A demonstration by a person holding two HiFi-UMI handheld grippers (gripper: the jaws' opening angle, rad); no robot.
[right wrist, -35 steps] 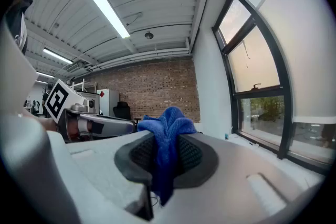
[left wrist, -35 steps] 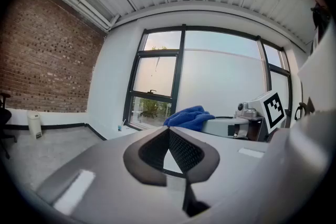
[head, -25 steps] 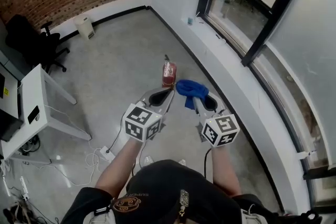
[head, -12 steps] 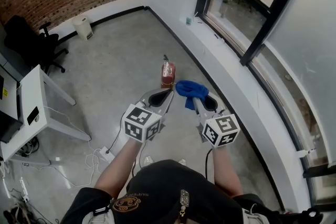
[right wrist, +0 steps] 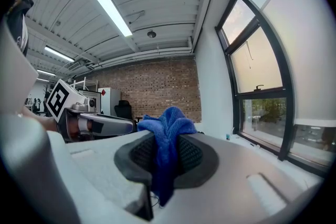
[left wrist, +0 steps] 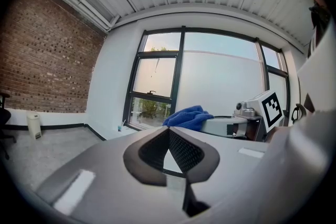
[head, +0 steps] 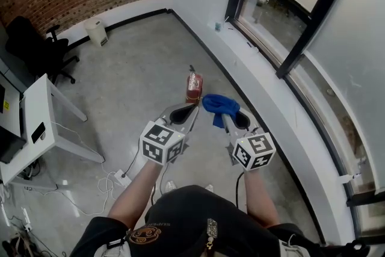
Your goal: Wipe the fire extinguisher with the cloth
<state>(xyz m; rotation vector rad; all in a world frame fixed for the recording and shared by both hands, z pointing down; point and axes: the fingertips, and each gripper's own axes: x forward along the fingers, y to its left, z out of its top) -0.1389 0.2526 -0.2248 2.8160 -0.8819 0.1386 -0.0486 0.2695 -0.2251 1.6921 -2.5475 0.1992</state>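
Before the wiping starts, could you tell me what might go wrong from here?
The fire extinguisher stands free on the floor; a sideways push from the cloth could tip it unless the shut, empty left gripper steadies it. The right gripper pinches only a fold of the cloth, which might slip out during rubbing.

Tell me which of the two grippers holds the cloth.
The right gripper: its jaws pinch the blue cloth, which bunches above them. The left gripper is shut with nothing between its jaws.
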